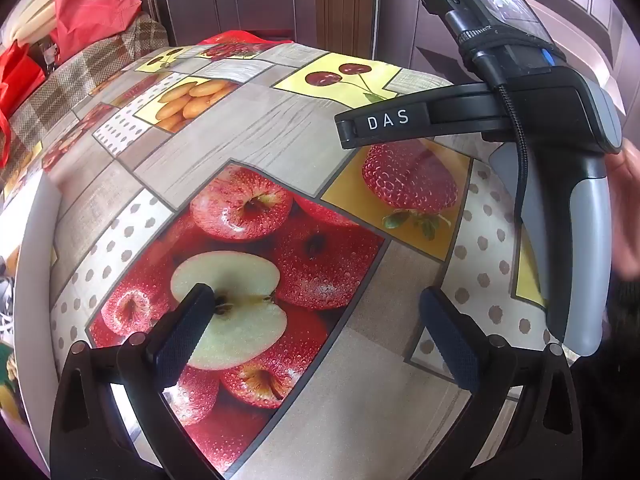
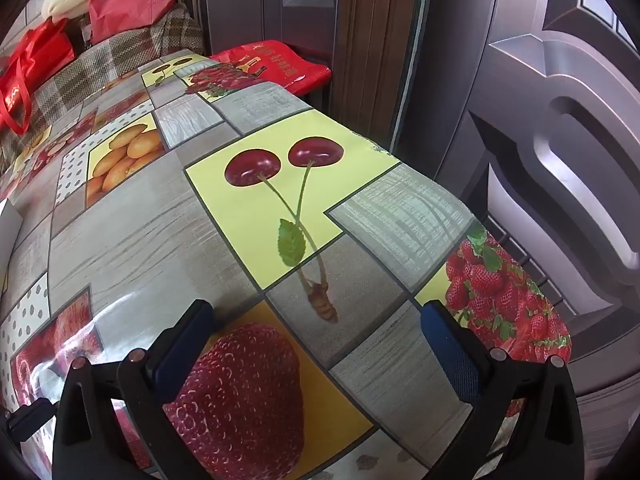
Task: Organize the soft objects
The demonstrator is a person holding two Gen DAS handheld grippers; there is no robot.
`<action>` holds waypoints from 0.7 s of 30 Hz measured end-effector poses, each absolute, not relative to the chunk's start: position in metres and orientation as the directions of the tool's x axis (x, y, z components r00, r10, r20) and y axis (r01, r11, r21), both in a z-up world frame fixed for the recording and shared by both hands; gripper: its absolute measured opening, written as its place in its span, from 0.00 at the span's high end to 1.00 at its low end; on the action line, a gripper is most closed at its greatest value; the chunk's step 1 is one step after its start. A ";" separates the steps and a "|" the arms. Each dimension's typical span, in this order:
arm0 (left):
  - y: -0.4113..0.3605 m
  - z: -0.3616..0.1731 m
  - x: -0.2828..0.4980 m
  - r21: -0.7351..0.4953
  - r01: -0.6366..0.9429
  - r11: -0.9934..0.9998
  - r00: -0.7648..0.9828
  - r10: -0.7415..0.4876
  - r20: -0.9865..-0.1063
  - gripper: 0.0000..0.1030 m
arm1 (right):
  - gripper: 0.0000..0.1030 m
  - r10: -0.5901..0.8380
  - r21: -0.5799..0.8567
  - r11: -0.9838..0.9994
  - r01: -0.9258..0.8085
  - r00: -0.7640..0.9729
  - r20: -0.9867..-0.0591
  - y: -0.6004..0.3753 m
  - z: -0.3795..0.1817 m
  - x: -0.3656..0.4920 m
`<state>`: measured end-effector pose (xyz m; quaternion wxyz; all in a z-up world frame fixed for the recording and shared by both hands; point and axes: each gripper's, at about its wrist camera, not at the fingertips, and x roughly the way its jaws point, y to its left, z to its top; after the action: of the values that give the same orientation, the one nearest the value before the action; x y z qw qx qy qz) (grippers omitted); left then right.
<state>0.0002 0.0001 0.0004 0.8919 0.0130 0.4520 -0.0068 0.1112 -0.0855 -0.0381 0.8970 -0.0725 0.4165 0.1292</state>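
Observation:
No loose soft object lies on the stretch of table (image 1: 280, 128) under my grippers; it is covered by a glossy fruit-print cloth. My left gripper (image 1: 316, 294) hangs open over the printed apples with nothing between its pads. My right gripper (image 2: 316, 308) is also open and empty, above the printed strawberry and cherries near the table's right edge (image 2: 400, 160). One of the right gripper's fingers (image 1: 384, 124), marked DAS, crosses the upper right of the left wrist view, with a hand (image 1: 628, 208) on its handle.
A plaid cloth (image 1: 80, 76) covers the far left end, with red bags (image 1: 92, 4) and pale rolled items (image 1: 28, 20) behind it. A white rim (image 1: 38, 232) borders the table's left side. Beyond the far end lies a red bag (image 2: 276, 64). Dark panelled doors (image 2: 560, 160) stand at right.

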 end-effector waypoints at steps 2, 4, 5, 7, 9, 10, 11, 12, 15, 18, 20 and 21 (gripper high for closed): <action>0.000 0.000 0.000 0.017 0.024 1.000 0.592 0.000 -0.806 0.01 | 0.00 0.171 -0.024 0.956 -0.292 0.621 -0.765 -0.085 -0.038 0.111; 0.000 0.000 0.000 0.018 0.024 1.000 0.592 0.000 -0.806 0.01 | 0.00 0.171 -0.023 0.956 -0.292 0.620 -0.765 -0.086 -0.038 0.111; 0.000 0.000 0.000 0.017 0.024 1.000 0.592 0.000 -0.806 0.01 | 0.00 0.171 -0.023 0.956 -0.292 0.620 -0.765 -0.086 -0.038 0.111; 0.000 0.000 0.000 0.017 0.024 1.000 0.592 0.000 -0.806 0.01 | 0.00 0.170 -0.024 0.956 -0.292 0.620 -0.766 -0.085 -0.038 0.111; 0.000 0.000 0.000 0.017 0.023 1.000 0.592 0.000 -0.806 0.01 | 0.00 0.171 -0.023 0.956 -0.292 0.620 -0.766 -0.086 -0.038 0.111; 0.000 0.000 0.000 0.017 0.024 1.000 0.592 0.000 -0.806 0.01 | 0.00 0.170 -0.024 0.956 -0.292 0.620 -0.766 -0.085 -0.038 0.111; 0.000 0.000 0.000 0.018 0.024 1.000 0.592 0.000 -0.806 0.01 | 0.00 0.170 -0.024 0.956 -0.292 0.620 -0.766 -0.085 -0.038 0.111; 0.000 0.000 0.000 0.018 0.024 1.000 0.592 0.000 -0.806 0.01 | 0.00 0.170 -0.024 0.956 -0.292 0.620 -0.766 -0.085 -0.038 0.111; 0.000 0.000 0.000 0.018 0.024 1.000 0.592 0.000 -0.806 0.01 | 0.00 0.170 -0.024 0.956 -0.292 0.620 -0.766 -0.086 -0.038 0.111; 0.000 0.000 0.000 0.017 0.023 1.000 0.592 0.000 -0.806 0.01 | 0.00 0.170 -0.025 0.956 -0.292 0.620 -0.766 -0.085 -0.038 0.111; -0.001 0.000 0.000 0.022 0.025 0.999 0.592 0.003 -0.806 0.01 | 0.00 0.170 -0.024 0.956 -0.292 0.620 -0.766 -0.085 -0.038 0.111; 0.001 0.000 0.000 0.017 0.025 1.000 0.592 -0.001 -0.806 0.01 | 0.00 0.170 -0.024 0.956 -0.292 0.620 -0.766 -0.085 -0.038 0.111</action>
<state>0.0002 0.0009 -0.0003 0.8920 0.0130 0.4518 -0.0074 0.1113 -0.0852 -0.0381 0.8971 -0.0733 0.4164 0.1287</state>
